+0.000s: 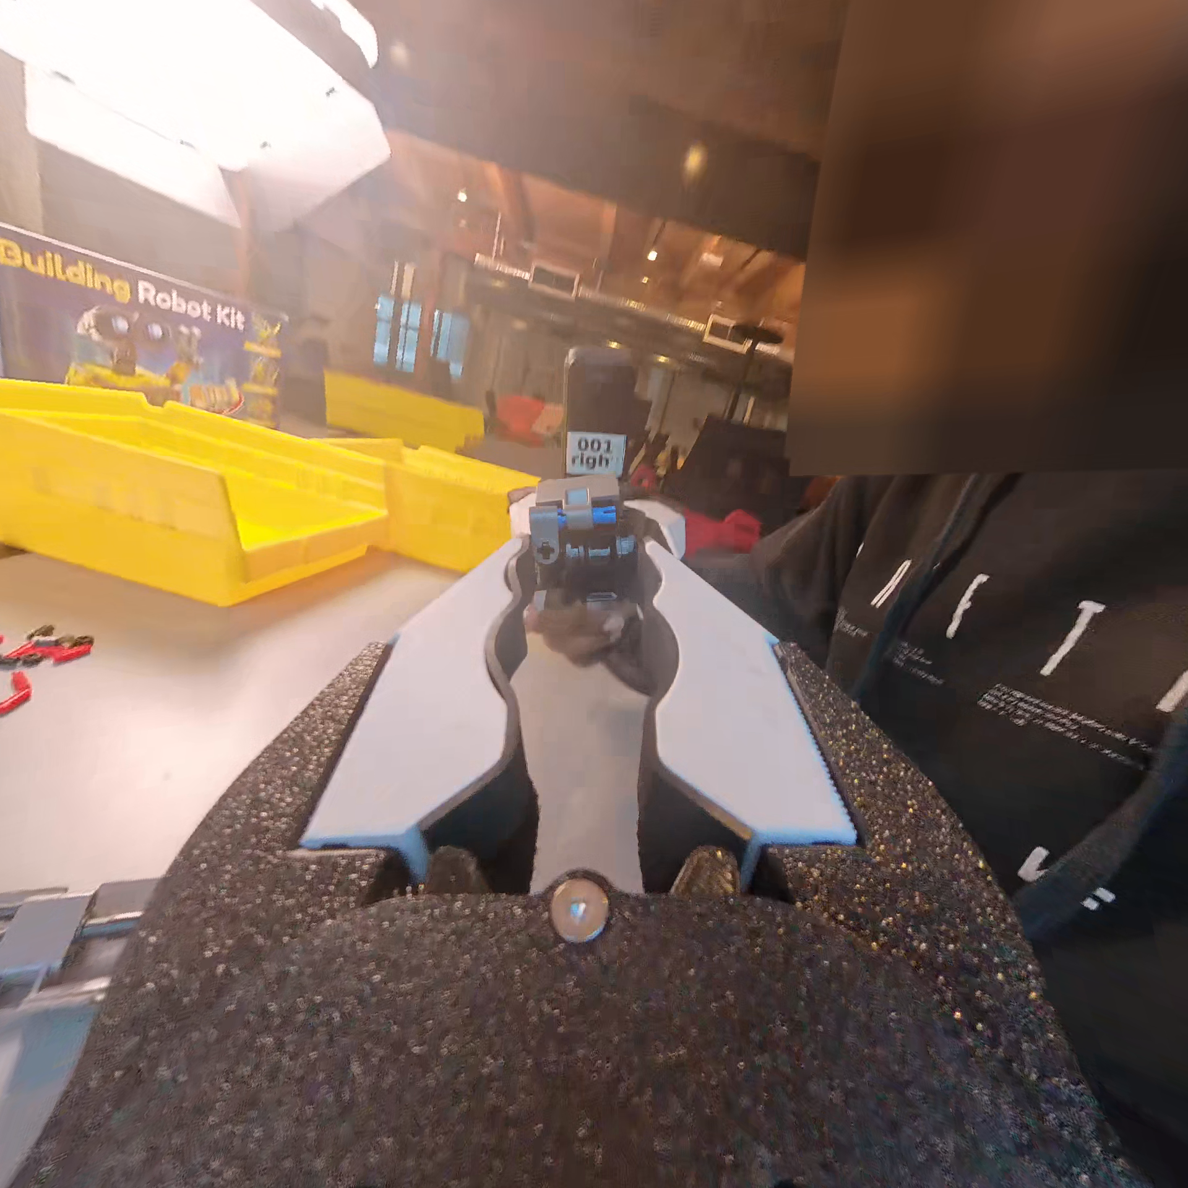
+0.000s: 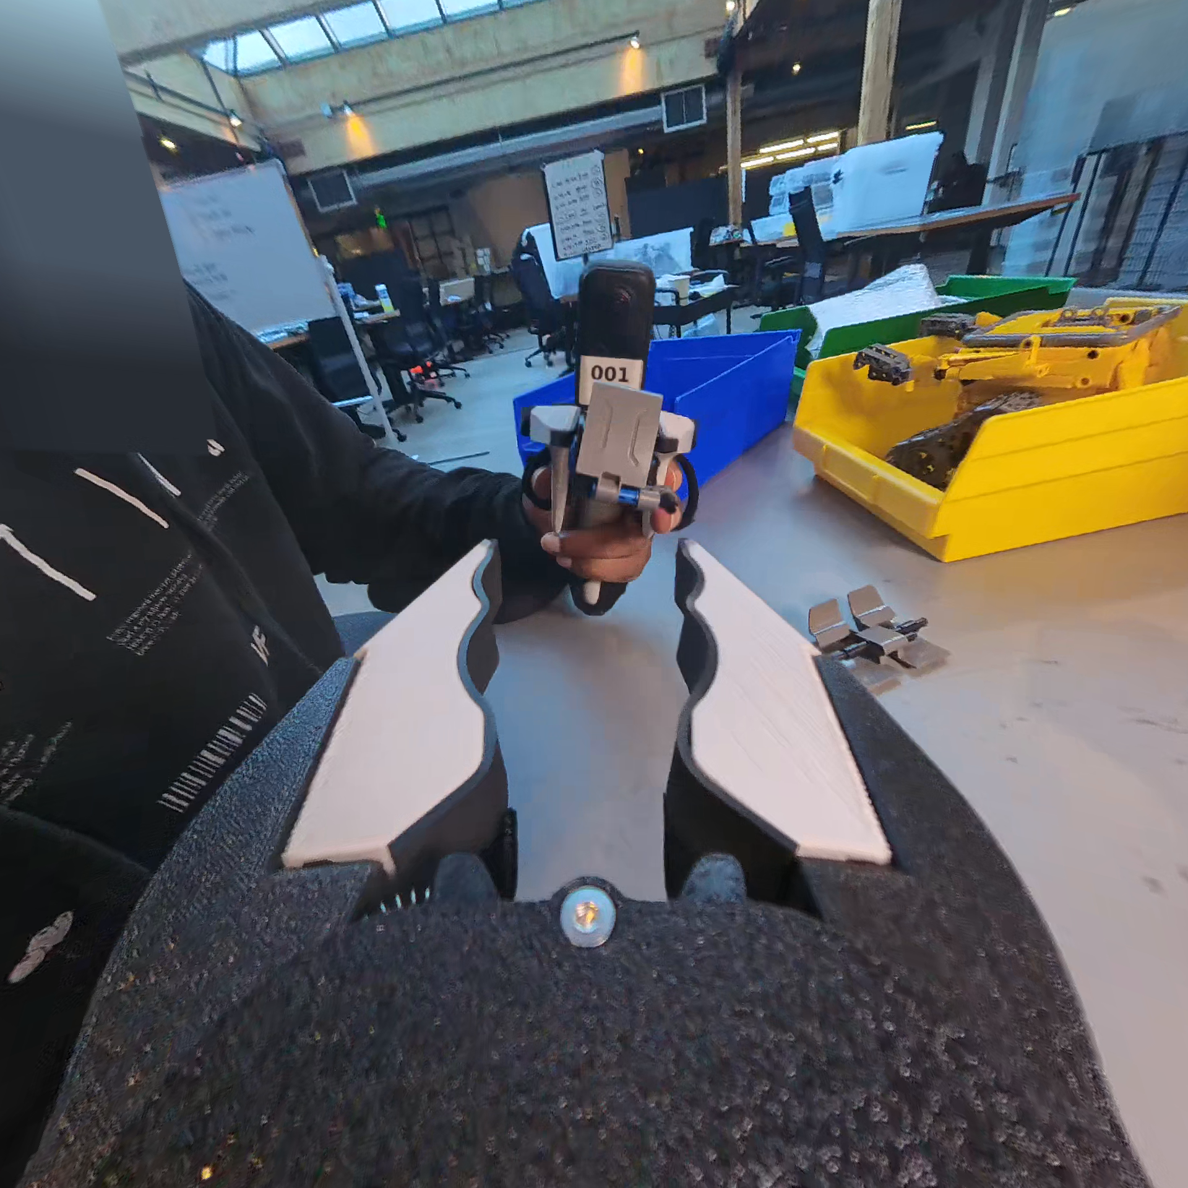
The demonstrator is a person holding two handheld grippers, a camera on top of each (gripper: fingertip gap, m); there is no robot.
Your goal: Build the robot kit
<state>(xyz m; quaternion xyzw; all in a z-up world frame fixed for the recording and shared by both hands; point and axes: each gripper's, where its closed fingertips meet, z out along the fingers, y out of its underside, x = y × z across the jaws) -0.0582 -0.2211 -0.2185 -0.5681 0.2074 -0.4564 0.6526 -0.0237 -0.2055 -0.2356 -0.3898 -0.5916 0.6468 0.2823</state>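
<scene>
- The grey brick assembly (image 1: 577, 537), with a blue pin through it, is held up in the air above the table (image 1: 193, 739), level with both cameras and between the 2 grippers.
- The left gripper (image 1: 582, 559) pinches that assembly right at its fingertips. The grip is out at the very tips, probably so that most of the piece stays uncovered and easy to see.
- From the right wrist view the same assembly (image 2: 620, 437) shows its flat grey face, with the person's hand (image 2: 598, 546) wrapped round the left gripper's handle just below it.
- The right gripper (image 2: 586, 546) has its claw spread wide and holds nothing. It points straight at the held piece, near it but not touching, so the 2 tools face each other head-on.
- 1 small grey part (image 2: 868, 633) lies loose on the table, just beside the right gripper's right finger.
- Farther out stand a yellow bin (image 2: 964, 501) holding a yellow and grey brick model, a blue bin (image 2: 726, 373) and a green bin (image 2: 1003, 289), apparently there to keep parts sorted.
- On the left side sit open yellow trays (image 1: 193, 501), a printed kit box (image 1: 141, 334) behind them, and loose red and black pieces (image 1: 45, 649).
</scene>
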